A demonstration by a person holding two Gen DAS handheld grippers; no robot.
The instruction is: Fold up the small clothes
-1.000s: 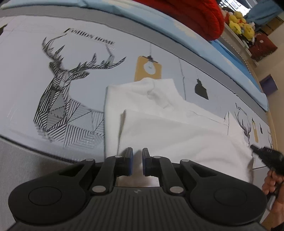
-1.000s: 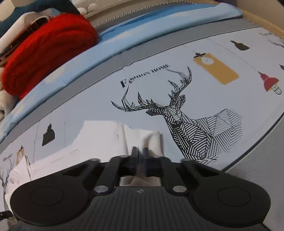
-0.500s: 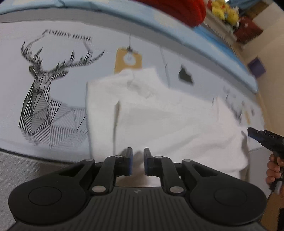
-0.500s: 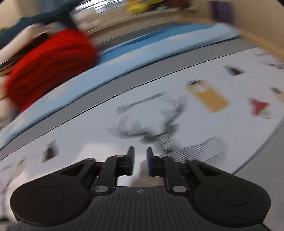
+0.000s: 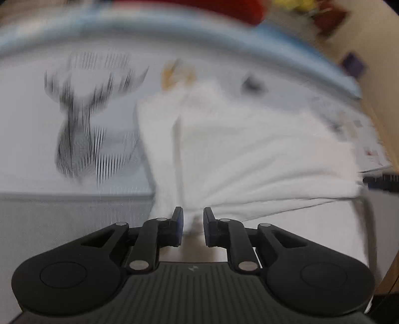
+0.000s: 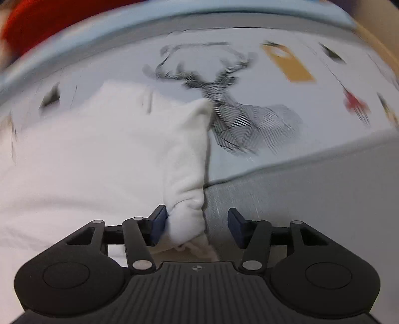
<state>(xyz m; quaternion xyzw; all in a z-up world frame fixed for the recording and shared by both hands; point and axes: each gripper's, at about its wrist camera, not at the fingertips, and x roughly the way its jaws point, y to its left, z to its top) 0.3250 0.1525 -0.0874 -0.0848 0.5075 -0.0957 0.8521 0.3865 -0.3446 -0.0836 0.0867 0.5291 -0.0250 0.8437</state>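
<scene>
A white garment (image 5: 249,149) lies folded on a printed sheet with a deer drawing (image 5: 84,134). In the left wrist view my left gripper (image 5: 193,223) stands at the garment's near edge, jaws a little apart with a bit of white cloth between them. In the right wrist view the garment (image 6: 87,162) fills the left side and a bunched strip of it (image 6: 187,179) runs down between the jaws of my right gripper (image 6: 197,224). Those jaws stand wide apart; the cloth rests against the left pad (image 6: 159,221). Both views are blurred by motion.
A grey band (image 6: 311,179) borders the printed sheet at the near edge. A light blue cover (image 5: 174,32) and a red knit item (image 6: 45,22) lie at the far side. The right gripper's dark tip (image 5: 381,182) shows at the left wrist view's right edge.
My right gripper has opened wide from shut. My left gripper has opened slightly. Both cameras have pulled back toward the near edge, and the garment now reaches the grey band.
</scene>
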